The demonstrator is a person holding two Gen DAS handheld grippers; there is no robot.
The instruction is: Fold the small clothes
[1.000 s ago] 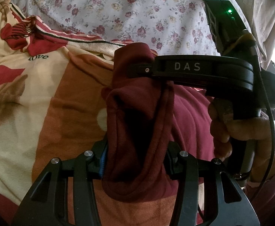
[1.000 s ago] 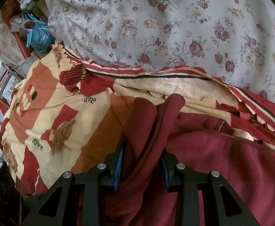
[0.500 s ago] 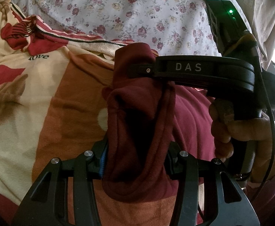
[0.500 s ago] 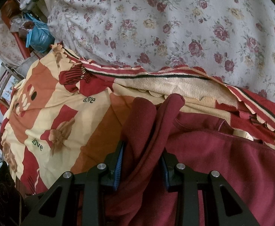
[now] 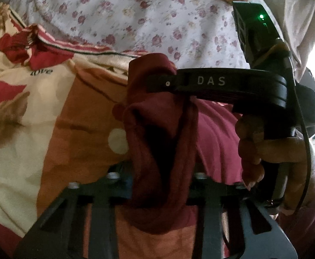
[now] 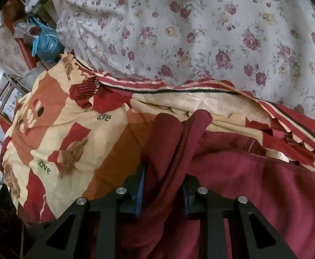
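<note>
Both grippers are clamped on the same bunched maroon garment (image 5: 159, 142), which hangs over a patterned blanket (image 5: 56, 112) on the bed. The left gripper (image 5: 159, 185) pinches its near fold; the right gripper (image 6: 163, 185) grips a fold too, its fingers (image 5: 163, 83) reaching in from the right, with a floral sheet (image 6: 200, 32) beyond.
</note>
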